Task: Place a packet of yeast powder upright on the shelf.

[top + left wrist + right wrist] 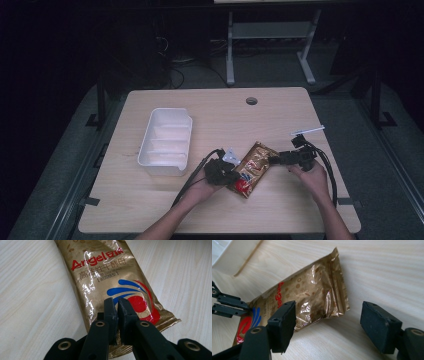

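Observation:
A gold foil yeast packet [256, 165] with red and blue print lies flat on the wooden table. My left gripper [234, 176] is at its red-printed end. In the left gripper view its jaws [117, 300] stand almost together, pinching the packet [100, 270] from above. My right gripper [279, 159] is at the packet's other, crimped end and stands open. In the right gripper view [329, 325] one jaw hangs over the gold foil [317, 295] and the other is above bare table beside the packet. The pads do not touch the foil.
A white compartment tray [167, 142] stands left of the packet, and its corner shows in the right gripper view [227, 255]. A thin white stick [307, 131] lies near the table's right edge. A cable hole [251, 101] sits at the back.

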Demonstrator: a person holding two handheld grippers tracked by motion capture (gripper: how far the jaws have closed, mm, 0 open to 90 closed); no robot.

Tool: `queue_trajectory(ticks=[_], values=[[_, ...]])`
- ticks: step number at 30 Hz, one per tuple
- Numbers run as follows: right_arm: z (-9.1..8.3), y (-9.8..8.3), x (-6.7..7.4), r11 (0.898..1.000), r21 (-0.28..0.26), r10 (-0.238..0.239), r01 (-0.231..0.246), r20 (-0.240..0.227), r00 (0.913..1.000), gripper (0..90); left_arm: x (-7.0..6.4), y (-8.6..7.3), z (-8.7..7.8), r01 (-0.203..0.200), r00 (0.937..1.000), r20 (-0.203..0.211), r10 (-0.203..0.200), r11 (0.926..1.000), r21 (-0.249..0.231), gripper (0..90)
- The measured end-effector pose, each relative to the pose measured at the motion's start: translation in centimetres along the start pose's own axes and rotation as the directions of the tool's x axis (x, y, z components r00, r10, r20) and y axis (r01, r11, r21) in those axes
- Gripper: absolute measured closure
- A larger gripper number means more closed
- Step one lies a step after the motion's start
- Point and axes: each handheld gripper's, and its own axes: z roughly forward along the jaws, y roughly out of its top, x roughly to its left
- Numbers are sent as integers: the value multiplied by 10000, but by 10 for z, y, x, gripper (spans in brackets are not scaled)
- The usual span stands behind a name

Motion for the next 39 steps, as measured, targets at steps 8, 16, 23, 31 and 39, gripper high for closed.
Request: queue_trajectory(ticks=[8,16,23,31,39], values=[[11,0,4,9998,169,-95,101,-349,9993,404,-1,0,0,-172,9998,-86,172,9998,69,857],[10,2,6,10000,-9,-21,21,-767,9970,574,-1,0,1,-244,9997,-48,245,9997,67,867],[6,5,14,9991,-205,-374,360,-719,9967,646,-1,0,1,-255,9997,15,255,9996,101,868],[8,6,7,9996,-270,-50,17,-1213,9926,630,0,-1,1,-274,9996,76,273,9996,33,868],[19,5,-1,9991,85,423,-416,-1388,9894,561,-1,-1,1,-313,9995,72,313,9995,-4,870]])
